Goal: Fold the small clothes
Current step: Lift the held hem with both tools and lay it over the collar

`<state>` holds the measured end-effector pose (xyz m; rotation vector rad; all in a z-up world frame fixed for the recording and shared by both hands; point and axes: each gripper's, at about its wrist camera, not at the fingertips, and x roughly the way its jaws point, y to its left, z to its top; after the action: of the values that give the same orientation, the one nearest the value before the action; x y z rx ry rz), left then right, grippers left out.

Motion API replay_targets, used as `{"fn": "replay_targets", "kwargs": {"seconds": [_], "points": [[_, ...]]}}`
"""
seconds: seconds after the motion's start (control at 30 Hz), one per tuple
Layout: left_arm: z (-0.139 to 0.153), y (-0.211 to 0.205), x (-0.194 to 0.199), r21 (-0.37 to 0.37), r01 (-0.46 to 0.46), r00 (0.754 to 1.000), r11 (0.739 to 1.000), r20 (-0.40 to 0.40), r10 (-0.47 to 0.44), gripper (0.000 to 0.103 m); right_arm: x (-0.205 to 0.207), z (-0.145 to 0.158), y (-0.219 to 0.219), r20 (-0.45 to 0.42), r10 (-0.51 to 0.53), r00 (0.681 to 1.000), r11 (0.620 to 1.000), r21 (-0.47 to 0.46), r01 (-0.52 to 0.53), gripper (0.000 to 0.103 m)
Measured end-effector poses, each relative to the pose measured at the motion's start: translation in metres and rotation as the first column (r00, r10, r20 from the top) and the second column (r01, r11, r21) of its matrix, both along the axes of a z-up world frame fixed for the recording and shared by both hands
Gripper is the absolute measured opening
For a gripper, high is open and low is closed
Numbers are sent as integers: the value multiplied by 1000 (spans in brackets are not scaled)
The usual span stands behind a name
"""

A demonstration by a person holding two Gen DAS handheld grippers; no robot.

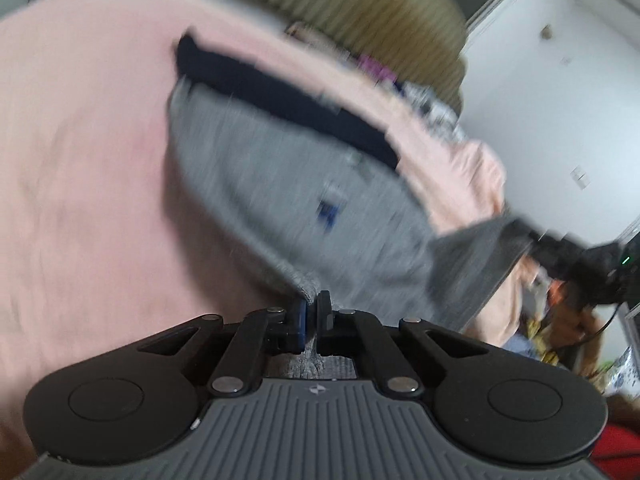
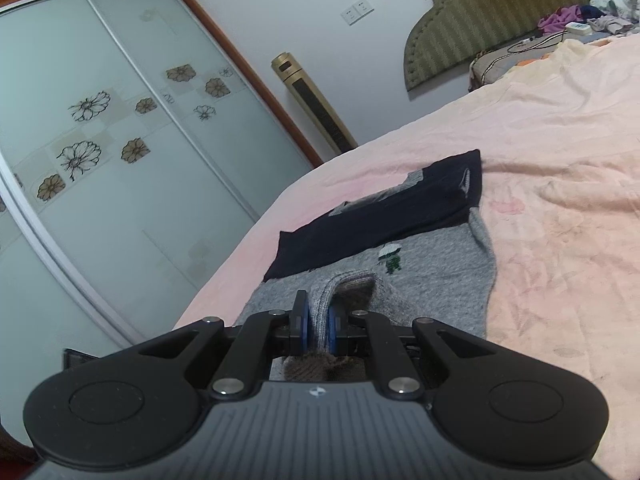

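Observation:
A small grey garment (image 1: 288, 200) with a dark navy band (image 1: 280, 92) lies on the pink bedsheet (image 1: 80, 160). The left wrist view is motion-blurred. My left gripper (image 1: 312, 312) is shut on the garment's near grey corner. My right gripper (image 2: 318, 320) is shut on another grey edge of the garment (image 2: 432, 276), with cloth bunched between the blue pads. The navy band (image 2: 384, 216) lies across its far part. The right gripper also shows in the left wrist view (image 1: 532, 240), holding the lifted corner.
The pink bedsheet (image 2: 560, 200) spreads wide to the right. An olive striped headboard (image 2: 480, 20) and a pile of clothes (image 2: 600, 4) are at the far end. A glass wardrobe (image 2: 120, 140) and a gold tower fan (image 2: 316, 100) stand beside the bed.

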<state>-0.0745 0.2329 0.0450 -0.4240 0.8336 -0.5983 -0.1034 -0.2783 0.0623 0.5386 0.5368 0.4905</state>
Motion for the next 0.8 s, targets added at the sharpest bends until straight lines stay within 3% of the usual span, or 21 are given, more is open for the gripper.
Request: {"fn": "replay_targets", "kwargs": {"seconds": [0.17, 0.47, 0.8], "points": [[39, -4, 28, -75, -42, 995, 996, 83, 49, 4, 15, 8, -1, 24, -5, 1000, 1000, -1, 5, 10], [76, -3, 87, -153, -129, 988, 980, 65, 140, 2, 61, 21, -13, 42, -47, 998, 999, 16, 46, 10], [81, -5, 181, -45, -259, 965, 965, 41, 261, 2, 149, 3, -27, -37, -107, 994, 992, 59, 109, 10]]}}
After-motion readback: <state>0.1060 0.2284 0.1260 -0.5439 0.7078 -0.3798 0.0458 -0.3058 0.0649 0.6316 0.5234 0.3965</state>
